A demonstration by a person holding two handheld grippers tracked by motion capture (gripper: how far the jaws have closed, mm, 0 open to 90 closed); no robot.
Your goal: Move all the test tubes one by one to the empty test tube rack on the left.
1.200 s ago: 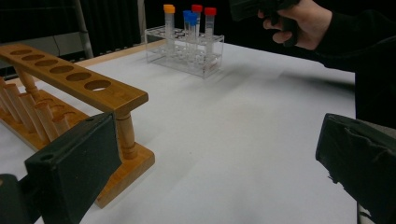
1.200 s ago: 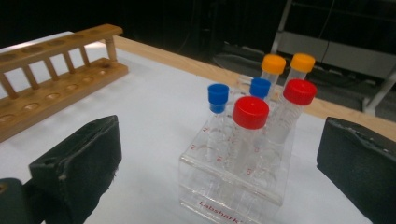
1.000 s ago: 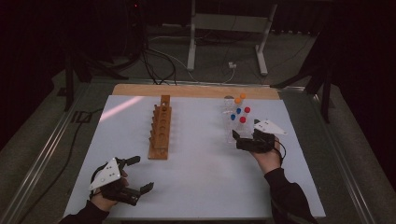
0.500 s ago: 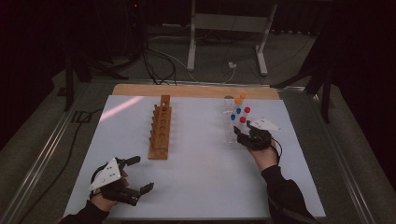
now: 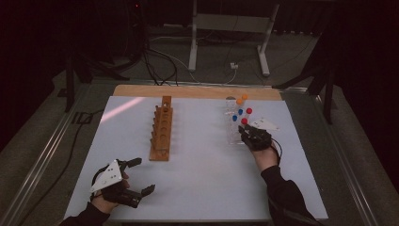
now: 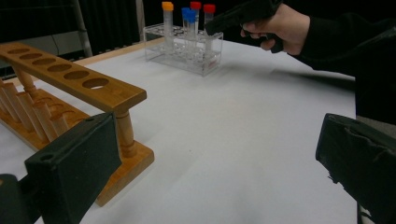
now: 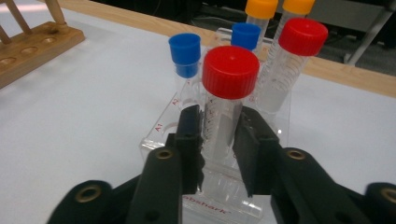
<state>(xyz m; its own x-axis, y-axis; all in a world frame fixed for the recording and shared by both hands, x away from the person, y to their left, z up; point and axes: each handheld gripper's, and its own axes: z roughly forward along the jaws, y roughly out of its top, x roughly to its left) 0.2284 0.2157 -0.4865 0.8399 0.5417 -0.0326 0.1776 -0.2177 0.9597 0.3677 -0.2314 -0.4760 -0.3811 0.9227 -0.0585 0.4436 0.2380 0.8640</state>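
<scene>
Right gripper sits at the near end of the clear tube rack, jaws clamped on the body of the nearest red-capped tube, just below the cap. Jaws have just been closing, with that tube between them; pads now press its sides. Tube stands upright in the rack's front slot. In the high view the right gripper is at the near end of the rack, right side of the white table, hand and dark sleeve trailing back toward the near edge.

Rack contents, right gripper view: second red-capped tube behind and to the right of the gripped one, two blue-capped tubes behind and to the left, two orange-capped tubes at the far end. All upright.

Left gripper rests low over the near-left corner of the table, jaws spread wide, nothing between them. Its own view looks between the two black jaws at bare table, with the wooden rack just beside the left jaw. Wooden rack's holes are empty; it runs lengthwise away from the person at mid-table, well apart from the clear rack.

Wooden strip edges the far side of the table.
</scene>
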